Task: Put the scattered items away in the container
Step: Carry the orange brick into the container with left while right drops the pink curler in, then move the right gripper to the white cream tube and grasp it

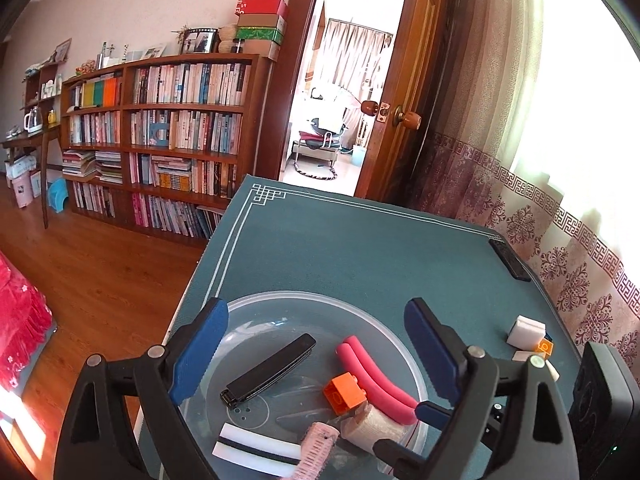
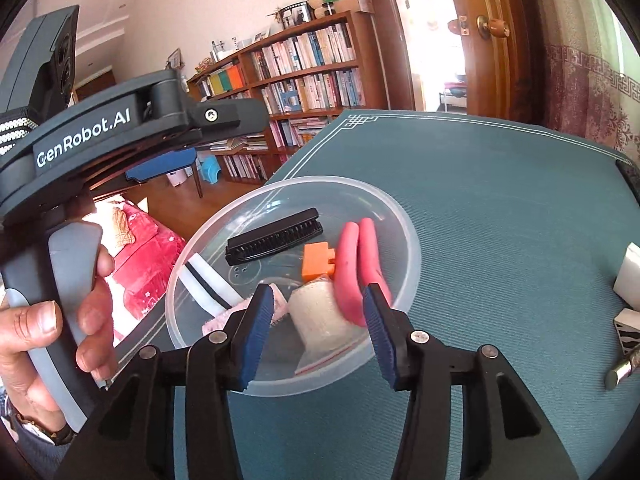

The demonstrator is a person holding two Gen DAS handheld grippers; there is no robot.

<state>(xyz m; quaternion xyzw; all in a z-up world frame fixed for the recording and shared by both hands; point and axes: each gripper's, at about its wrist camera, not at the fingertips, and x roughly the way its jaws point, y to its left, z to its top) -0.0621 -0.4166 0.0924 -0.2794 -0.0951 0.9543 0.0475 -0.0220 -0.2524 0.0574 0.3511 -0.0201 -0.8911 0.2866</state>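
The clear bowl (image 2: 404,216) on the green surface (image 2: 500,200) already holds a comb (image 2: 276,240), a pink foam tube (image 2: 352,256), an orange brick (image 2: 318,262) and a gauze roll (image 2: 320,312). Both hand-held grippers, left (image 1: 316,356) and right (image 2: 320,332), hang released and empty over it. The white foam block (image 1: 526,330) waits just beside the bowl; it looks light and soft, so I would pinch its 2 flat sides gently.

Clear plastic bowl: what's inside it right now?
Inside the clear plastic bowl: black folding comb, orange toy brick, bent pink foam tube, white gauze roll, black-striped white strip, pink hair roller, partly hidden.
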